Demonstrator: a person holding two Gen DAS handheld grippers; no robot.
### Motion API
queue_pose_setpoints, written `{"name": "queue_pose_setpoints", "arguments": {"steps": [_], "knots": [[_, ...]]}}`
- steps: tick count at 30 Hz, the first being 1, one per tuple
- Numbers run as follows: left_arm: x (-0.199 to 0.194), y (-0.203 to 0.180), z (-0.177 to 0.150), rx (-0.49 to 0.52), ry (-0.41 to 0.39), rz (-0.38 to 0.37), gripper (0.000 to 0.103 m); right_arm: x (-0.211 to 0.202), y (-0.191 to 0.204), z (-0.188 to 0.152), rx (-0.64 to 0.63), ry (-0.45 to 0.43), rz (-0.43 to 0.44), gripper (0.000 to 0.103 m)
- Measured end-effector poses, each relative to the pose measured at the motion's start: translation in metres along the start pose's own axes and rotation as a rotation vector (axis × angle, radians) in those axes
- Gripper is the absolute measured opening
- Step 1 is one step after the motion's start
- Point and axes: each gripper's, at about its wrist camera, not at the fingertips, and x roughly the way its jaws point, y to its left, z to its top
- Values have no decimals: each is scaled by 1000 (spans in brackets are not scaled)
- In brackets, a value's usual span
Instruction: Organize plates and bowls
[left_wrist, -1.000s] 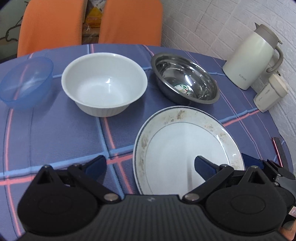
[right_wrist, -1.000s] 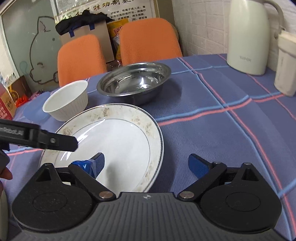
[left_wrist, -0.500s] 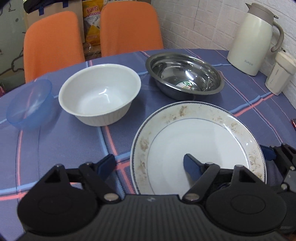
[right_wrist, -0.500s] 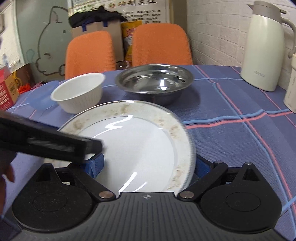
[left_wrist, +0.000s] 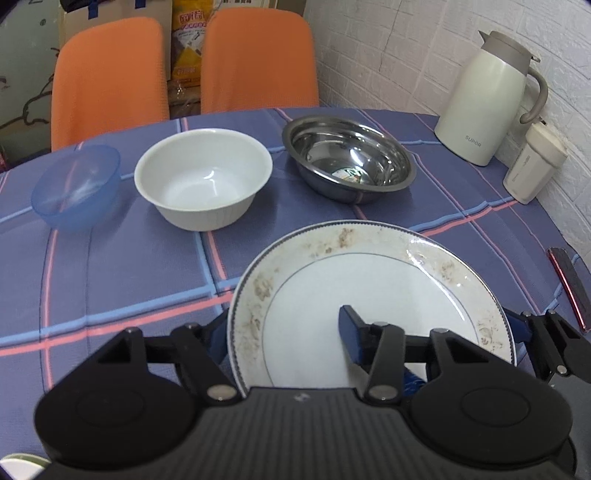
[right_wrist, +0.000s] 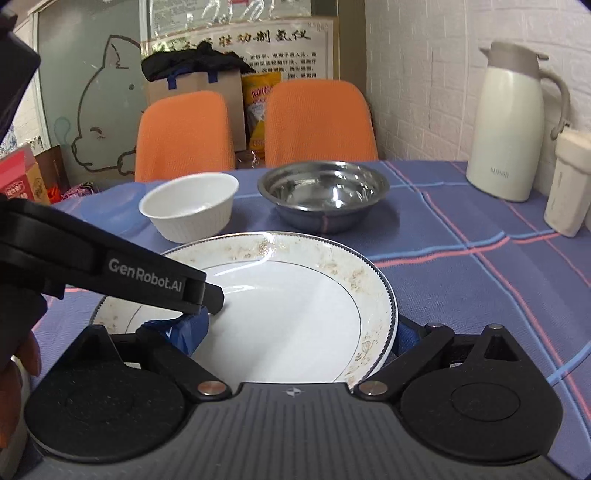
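I have the round white plate with the speckled brown rim pattern (left_wrist: 373, 295) between both tools: my left gripper (left_wrist: 284, 332) straddles its left edge, one blue-padded finger over the well and the other outside and under the rim, and my right gripper (right_wrist: 295, 332) does the same on the right edge, so the fingers sit narrow on the rim on both sides. The plate looks raised a little off the blue plaid-covered surface (left_wrist: 110, 280), tilted toward me, though I cannot tell the clearance for sure. To do this well I judge both sides should rise evenly, rim kept level, pressure steady since glazed ceramic slips on the pads, and the carry kept clear of the bowls. Count: one plate; three bowls in a row behind it, a translucent blue plastic bowl (left_wrist: 75, 186), a white ribbed ceramic bowl (left_wrist: 203, 181), a shiny steel bowl (left_wrist: 349, 158); one cream thermos jug (left_wrist: 487, 99); two orange chairs (left_wrist: 107, 74).
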Motion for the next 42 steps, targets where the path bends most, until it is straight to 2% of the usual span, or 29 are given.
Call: {"name": "queue_pose_setpoints", "arguments": {"steps": [5, 10, 15, 20, 24, 28, 34, 36, 42], "knots": [[-36, 7, -12, -7, -56, 12, 48, -23, 16, 0, -16, -45, 18, 87], [-86, 35, -40, -47, -113, 48, 48, -52, 55, -4, -64, -86, 85, 87], [-140, 75, -78, -124, -158, 133, 48, -77, 100, -16, -111, -117, 194, 87], [-176, 106, -121, -178, -165, 235, 48, -87, 140, -34, -169, -85, 309, 87], [-184, 124, -149, -227, -154, 267, 48, -90, 164, -49, -207, -50, 348, 87], [-181, 138, -164, -266, -142, 256, 48, -91, 177, -61, -227, -24, 350, 87], [-178, 142, -173, -231, -186, 267, 49, -85, 180, -69, -210, 14, 362, 86], [-176, 145, -175, -233, -192, 266, 53, -83, 182, -71, -217, 36, 367, 85], [-185, 150, -178, -222, -246, 250, 61, -89, 177, -66, -212, 10, 341, 84]]}}
